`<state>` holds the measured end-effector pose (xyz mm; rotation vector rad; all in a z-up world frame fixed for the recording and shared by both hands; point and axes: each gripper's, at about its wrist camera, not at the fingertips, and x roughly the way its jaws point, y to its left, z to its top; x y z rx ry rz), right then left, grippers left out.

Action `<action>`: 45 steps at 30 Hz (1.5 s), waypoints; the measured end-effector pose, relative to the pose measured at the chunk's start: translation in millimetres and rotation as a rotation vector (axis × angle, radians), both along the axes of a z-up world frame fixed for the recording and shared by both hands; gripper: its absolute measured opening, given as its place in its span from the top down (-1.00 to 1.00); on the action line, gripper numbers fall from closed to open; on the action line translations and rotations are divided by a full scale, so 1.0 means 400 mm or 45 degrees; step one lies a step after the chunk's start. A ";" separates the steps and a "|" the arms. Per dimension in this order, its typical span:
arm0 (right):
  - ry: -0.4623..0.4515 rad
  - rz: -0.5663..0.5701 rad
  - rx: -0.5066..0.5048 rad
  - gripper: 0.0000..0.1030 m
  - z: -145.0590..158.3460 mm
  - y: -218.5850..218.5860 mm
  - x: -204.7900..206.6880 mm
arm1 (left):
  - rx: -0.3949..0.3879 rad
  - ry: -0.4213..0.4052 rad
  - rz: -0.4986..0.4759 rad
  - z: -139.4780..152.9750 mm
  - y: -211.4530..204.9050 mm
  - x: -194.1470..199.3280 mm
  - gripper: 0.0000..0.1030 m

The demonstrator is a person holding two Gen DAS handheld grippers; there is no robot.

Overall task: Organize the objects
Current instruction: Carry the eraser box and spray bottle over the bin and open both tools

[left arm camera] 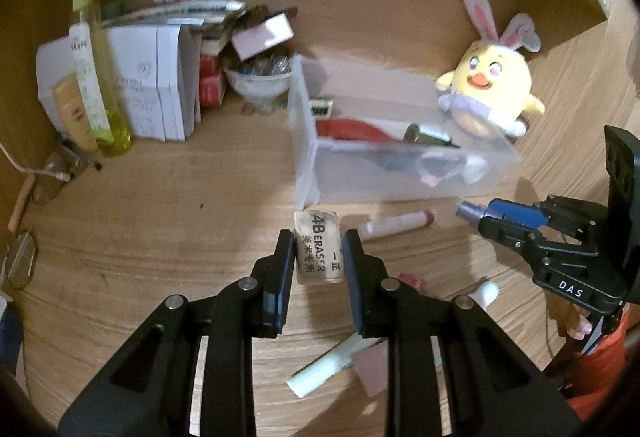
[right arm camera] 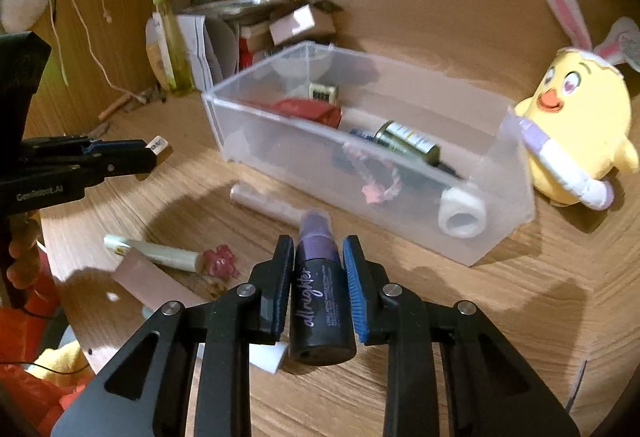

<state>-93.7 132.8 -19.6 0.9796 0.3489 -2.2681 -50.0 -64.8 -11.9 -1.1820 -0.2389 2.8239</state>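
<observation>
My left gripper is shut on a white 4B eraser, held above the wooden desk just in front of the clear plastic bin. My right gripper is shut on a dark purple spray bottle, near the bin's front wall. The bin holds a red box, a green bottle, a white roll and other small items. The right gripper shows in the left wrist view; the left gripper shows in the right wrist view.
A pink tube, a pale green tube, a red hair clip and a pink card lie on the desk. A yellow plush chick sits right of the bin. Bottles, boxes and a bowl crowd the back left corner.
</observation>
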 end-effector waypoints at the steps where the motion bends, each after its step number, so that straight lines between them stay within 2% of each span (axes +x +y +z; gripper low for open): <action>1: 0.008 -0.005 -0.012 0.55 0.009 0.006 0.003 | -0.003 0.010 -0.002 0.007 0.004 -0.001 0.53; 16: 0.125 -0.038 -0.152 0.55 0.115 0.057 0.031 | 0.006 0.147 -0.019 0.098 0.040 -0.012 0.53; 24: 0.174 -0.071 -0.195 0.55 0.158 0.073 0.011 | 0.021 0.190 -0.030 0.126 0.049 -0.039 0.53; 33: 0.215 -0.138 -0.204 0.55 0.181 0.081 -0.050 | 0.036 0.206 -0.052 0.142 0.059 -0.093 0.53; 45: 0.218 -0.196 -0.167 0.55 0.184 0.077 -0.161 | 0.026 0.147 -0.068 0.126 0.071 -0.176 0.53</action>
